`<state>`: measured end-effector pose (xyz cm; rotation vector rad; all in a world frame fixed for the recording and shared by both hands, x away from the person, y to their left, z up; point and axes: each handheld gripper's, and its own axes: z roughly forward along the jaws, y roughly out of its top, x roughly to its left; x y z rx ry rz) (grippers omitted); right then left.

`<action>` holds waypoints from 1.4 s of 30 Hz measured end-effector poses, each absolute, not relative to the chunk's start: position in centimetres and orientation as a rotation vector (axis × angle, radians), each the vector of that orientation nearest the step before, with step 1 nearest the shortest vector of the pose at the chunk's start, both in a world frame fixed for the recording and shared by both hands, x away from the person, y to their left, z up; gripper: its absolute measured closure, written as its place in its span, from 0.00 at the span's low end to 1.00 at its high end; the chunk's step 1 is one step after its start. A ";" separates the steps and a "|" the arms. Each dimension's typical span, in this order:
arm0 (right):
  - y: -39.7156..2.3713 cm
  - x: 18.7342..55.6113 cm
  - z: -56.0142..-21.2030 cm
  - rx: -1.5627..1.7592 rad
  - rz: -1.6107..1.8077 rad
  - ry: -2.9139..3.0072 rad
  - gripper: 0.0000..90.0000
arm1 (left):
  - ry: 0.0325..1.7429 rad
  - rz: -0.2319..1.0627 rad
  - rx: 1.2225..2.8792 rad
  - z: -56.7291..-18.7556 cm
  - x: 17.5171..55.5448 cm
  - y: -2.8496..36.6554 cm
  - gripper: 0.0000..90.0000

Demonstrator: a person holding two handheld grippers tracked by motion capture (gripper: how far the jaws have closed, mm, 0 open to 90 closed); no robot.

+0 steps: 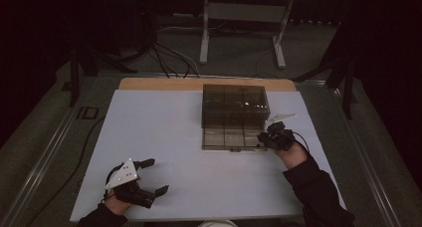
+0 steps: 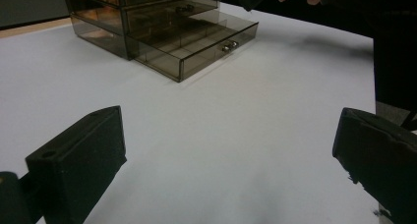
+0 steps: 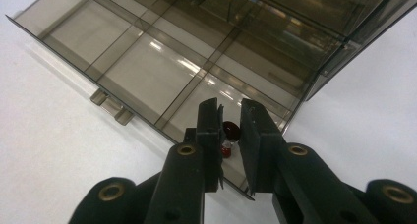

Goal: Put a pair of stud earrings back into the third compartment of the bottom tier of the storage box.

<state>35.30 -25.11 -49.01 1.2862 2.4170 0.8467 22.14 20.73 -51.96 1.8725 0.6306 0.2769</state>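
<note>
Right claw: your jaws stand narrow, pinching a small dark red piece above the open drawer's near right compartment.
Piece axis: cannot tell.
Left claw: wide, nothing between.
Room: bare desk lies left of the drawer.

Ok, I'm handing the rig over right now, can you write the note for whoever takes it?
Left gripper: open, holding nothing, low over the white table at the near left.
Right gripper: jaws narrow, over the near right compartment of the open bottom drawer of the smoked plastic drawer box. A small dark red piece sits between the jaws; I cannot tell whether it is gripped or lying in the compartment.
Done: drawer pulled out.
Left: likely settle the red piece, then push the drawer shut.
</note>
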 end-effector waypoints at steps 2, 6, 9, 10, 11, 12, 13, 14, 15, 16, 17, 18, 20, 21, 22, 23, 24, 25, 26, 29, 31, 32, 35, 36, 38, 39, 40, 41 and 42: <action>-25.0 35.4 -49.2 1.287 0.837 2.423 0.88 | 0.631 0.276 1.874 -52.0 22.1 20.7 0.01; -25.0 35.7 -49.5 1.297 0.841 2.420 0.88 | 0.631 0.277 1.875 -52.0 22.1 20.7 0.01; -25.0 35.8 -49.8 1.299 0.846 2.417 0.88 | 0.631 0.277 1.874 -52.0 22.1 20.7 0.01; -25.0 35.8 -49.8 1.299 0.846 2.417 0.88 | 0.631 0.277 1.874 -52.0 22.1 20.7 0.01; -24.9 35.9 -50.0 1.299 0.841 2.417 0.88 | 0.630 0.276 1.874 -52.0 22.1 20.7 0.01; -24.9 35.9 -50.0 1.299 0.841 2.417 0.88 | 0.630 0.276 1.874 -52.0 22.1 20.7 0.01; -24.9 36.0 -50.2 1.301 0.840 2.421 0.88 | 0.631 0.278 1.874 -52.0 22.1 20.7 0.01; -24.8 36.0 -50.3 1.300 0.838 2.422 0.88 | 0.631 0.277 1.873 -52.0 22.1 20.7 0.01; -24.8 36.0 -50.4 1.301 0.837 2.421 0.88 | 0.630 0.277 1.874 -52.0 22.1 20.7 0.01; -24.8 36.1 -50.5 1.303 0.836 2.422 0.88 | 0.631 0.277 1.874 -52.0 22.1 20.7 0.01; -24.7 36.2 -50.6 1.306 0.835 2.423 0.88 | 0.632 0.276 1.873 -52.0 22.1 20.7 0.01; -24.7 36.2 -50.7 1.308 0.836 2.424 0.88 | 0.632 0.276 1.873 -52.0 22.1 20.7 0.01; -24.6 36.2 -50.8 1.307 0.834 2.425 0.88 | 0.632 0.276 1.873 -52.0 22.1 20.7 0.01; -24.6 36.3 -50.9 1.311 0.832 2.428 0.88 | 0.633 0.276 1.873 -52.0 22.1 20.7 0.01; -24.5 36.4 -51.0 1.311 0.831 2.427 0.88 | 0.633 0.275 1.872 -52.0 22.1 20.7 0.01; -24.5 36.5 -51.1 1.313 0.825 2.427 0.88 | 0.633 0.276 1.872 -52.0 22.1 20.7 0.01; -24.4 36.5 -51.2 1.312 0.824 2.428 0.87 | 0.631 0.277 1.872 -52.0 22.1 20.7 0.01; -24.4 36.6 -51.2 1.310 0.823 2.430 0.87 | 0.631 0.277 1.873 -52.0 22.1 20.7 0.01; -24.4 36.6 -51.2 1.310 0.823 2.430 0.87 | 0.631 0.277 1.873 -52.0 22.1 20.7 0.01; -24.1 36.8 -51.5 1.312 0.816 2.435 0.87 | 0.631 0.277 1.873 -52.0 22.1 20.7 0.01; -24.0 36.9 -51.6 1.315 0.814 2.437 0.87 | 0.630 0.276 1.874 -52.0 22.1 20.7 0.01; -23.9 37.0 -51.7 1.315 0.815 2.437 0.87 | 0.630 0.276 1.874 -52.0 22.1 20.7 0.01; -23.7 37.2 -51.9 1.315 0.811 2.445 0.87 | 0.631 0.276 1.874 -52.0 22.1 20.7 0.01; -23.6 37.2 -52.0 1.316 0.809 2.446 0.87 | 0.631 0.277 1.875 -52.0 22.1 20.7 0.01; -23.5 37.3 -52.1 1.311 0.805 2.448 0.87 | 0.631 0.276 1.875 -52.0 22.1 20.7 0.01; -23.5 37.3 -52.2 1.312 0.801 2.451 0.87 | 0.632 0.276 1.874 -52.0 22.1 20.7 0.01; -23.4 37.3 -52.3 1.312 0.800 2.449 0.87 | 0.632 0.276 1.873 -52.0 22.1 20.7 0.01; -23.3 37.4 -52.3 1.308 0.799 2.453 0.87 | 0.633 0.275 1.873 -52.0 22.2 20.7 0.01; -23.2 37.4 -52.3 1.309 0.799 2.450 0.87 | 0.632 0.274 1.874 -52.0 22.2 20.7 0.01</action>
